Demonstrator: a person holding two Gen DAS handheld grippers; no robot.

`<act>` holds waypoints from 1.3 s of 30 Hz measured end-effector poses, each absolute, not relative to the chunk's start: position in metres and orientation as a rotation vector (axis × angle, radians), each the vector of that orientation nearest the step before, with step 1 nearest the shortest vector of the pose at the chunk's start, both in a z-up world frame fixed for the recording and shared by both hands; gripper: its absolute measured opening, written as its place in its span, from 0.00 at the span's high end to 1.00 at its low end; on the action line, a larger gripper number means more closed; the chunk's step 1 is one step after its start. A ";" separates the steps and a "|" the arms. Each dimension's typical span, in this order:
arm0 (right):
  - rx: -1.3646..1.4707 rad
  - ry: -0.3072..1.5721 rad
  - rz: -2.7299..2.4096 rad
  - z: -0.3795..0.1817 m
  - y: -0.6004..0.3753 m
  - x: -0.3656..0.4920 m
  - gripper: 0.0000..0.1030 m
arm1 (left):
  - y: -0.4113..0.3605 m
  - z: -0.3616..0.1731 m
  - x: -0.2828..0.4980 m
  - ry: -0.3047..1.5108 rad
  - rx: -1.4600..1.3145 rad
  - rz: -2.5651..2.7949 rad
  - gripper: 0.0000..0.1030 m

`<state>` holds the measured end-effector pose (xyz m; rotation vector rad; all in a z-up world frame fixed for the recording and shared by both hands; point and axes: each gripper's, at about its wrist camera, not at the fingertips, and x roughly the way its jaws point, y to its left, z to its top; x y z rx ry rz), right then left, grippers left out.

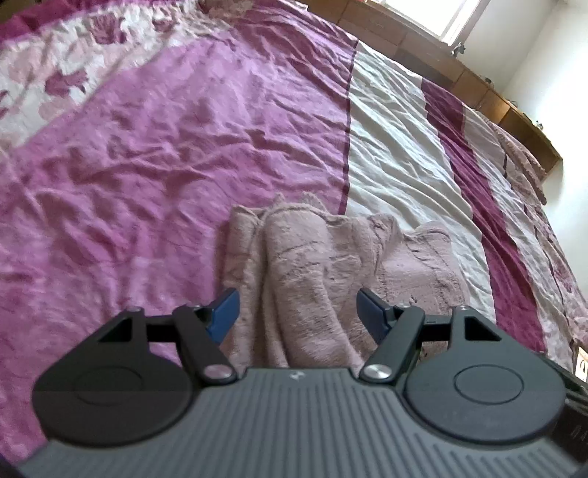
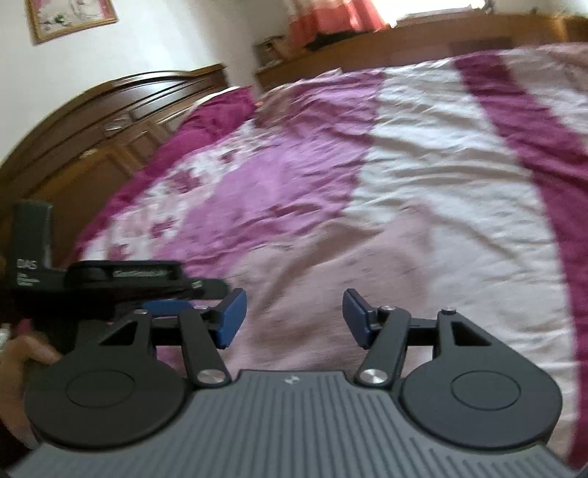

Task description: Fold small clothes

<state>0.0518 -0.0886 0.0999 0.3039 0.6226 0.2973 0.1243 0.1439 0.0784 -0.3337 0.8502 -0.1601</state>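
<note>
Left wrist view shows one left gripper (image 1: pixel 297 312) with its two blue pads (image 1: pixel 223 312) standing apart, released, with nothing pressed between them. One small dusty-pink fleecy garment (image 1: pixel 312 264) lies bunched on the bedspread (image 1: pixel 154 154), directly beyond and partly under the gap between the pads; a thick rolled fold of it runs up through that gap, but neither pad touches it as far as the view shows. One flatter flap of the garment spreads to the right of the roll, onto the cream stripe of the bedspread. The bedspread carries one broad pink field to the left of the garment, one cream band to its right, and one dark magenta stripe beyond that. One wooden headboard ledge (image 1: pixel 477 88) runs along the far edge, well apart from the garment, with one window (image 1: pixel 455 18) above it.

Right wrist view is blurred. One right gripper (image 2: pixel 294 318) has its two pads wide apart, released, empty; pale pink cloth lies below them, though whether it is the garment I cannot tell. At the left edge sits the other gripper's black body (image 2: pixel 110 283), held by one hand (image 2: pixel 25 360). One framed picture (image 2: pixel 71 16) hangs on the wall above one dark wooden cabinet (image 2: pixel 110 121).
</note>
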 end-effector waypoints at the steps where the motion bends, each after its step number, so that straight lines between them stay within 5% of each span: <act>1: 0.298 0.623 0.269 0.098 -0.095 0.052 0.36 | 0.143 0.076 0.126 0.853 -0.339 -0.162 0.32; 8: 0.367 0.682 0.173 0.068 -0.123 0.058 0.36 | 0.139 0.053 0.137 0.865 -0.387 -0.174 0.46; 11: 0.380 0.704 0.170 0.055 -0.122 0.062 0.36 | 0.138 0.043 0.141 0.865 -0.389 -0.187 0.82; 15: 0.416 0.710 0.175 0.049 -0.119 0.067 0.35 | 0.147 0.056 0.137 0.794 -0.425 -0.207 0.84; 23: 0.372 0.700 0.235 0.052 -0.101 0.068 0.35 | 0.171 0.048 0.141 0.799 -0.365 -0.136 0.82; 29: 0.341 0.703 0.234 0.048 -0.097 0.066 0.35 | 0.178 0.039 0.138 0.814 -0.405 -0.131 0.67; 34: 0.366 0.715 0.229 0.049 -0.101 0.065 0.34 | 0.187 0.053 0.122 0.853 -0.450 -0.174 0.39; 39: 0.344 0.730 0.221 0.049 -0.098 0.062 0.34 | 0.181 0.053 0.105 0.891 -0.355 -0.213 0.38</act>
